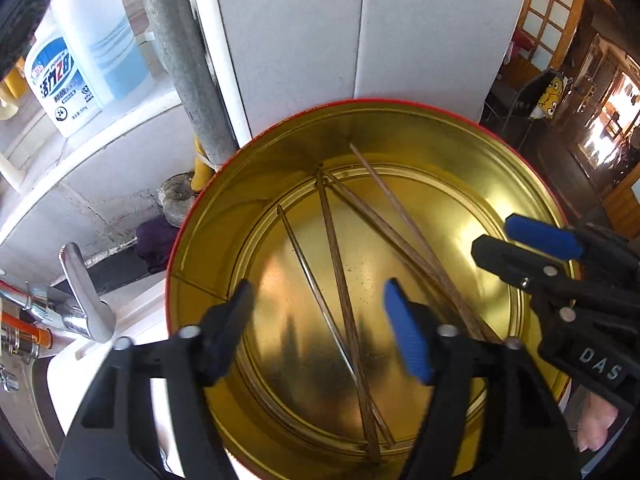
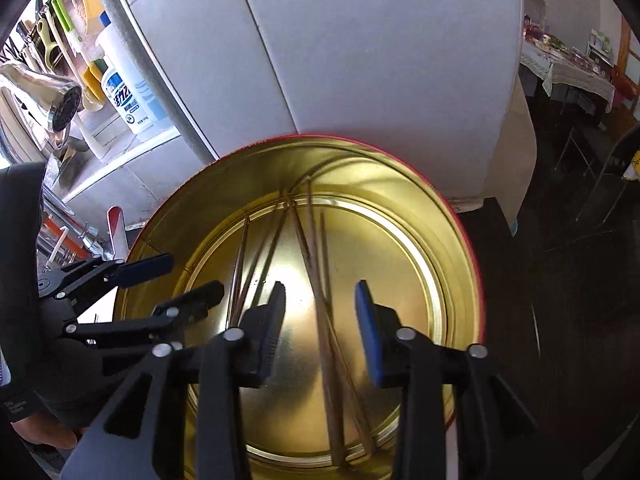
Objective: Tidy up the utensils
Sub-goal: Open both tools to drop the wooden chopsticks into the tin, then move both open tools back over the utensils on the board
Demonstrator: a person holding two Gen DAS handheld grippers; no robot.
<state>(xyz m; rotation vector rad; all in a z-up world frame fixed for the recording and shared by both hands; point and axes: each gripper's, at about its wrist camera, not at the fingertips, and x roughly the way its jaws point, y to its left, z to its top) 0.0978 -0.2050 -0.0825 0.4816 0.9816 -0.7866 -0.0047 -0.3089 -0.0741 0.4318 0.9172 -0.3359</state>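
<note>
Several chopsticks (image 1: 344,280) lie crossed in the gold tin (image 1: 208,240), running lower to upper frame. Only the right view shows hanging utensils (image 2: 56,28) upper left. Left tongs (image 1: 320,328) and right tongs (image 2: 320,320) gape, empty.

The round tin (image 1: 208,240) stands open at the top, so the way in from above is free, and both grippers hang over it with jaws apart — the left gripper (image 1: 320,320) toward the faucet side, the right gripper (image 2: 320,312) beside it. They sit close together (little room between them). On the gold floor the chopsticks (image 1: 340,264) lie crossed, leaving bare patches on either side. Behind the rim a white cabinet (image 1: 304,32) walls off the back; a grey pipe (image 1: 180,48) and the faucet (image 1: 80,292) crowd the left.
</note>
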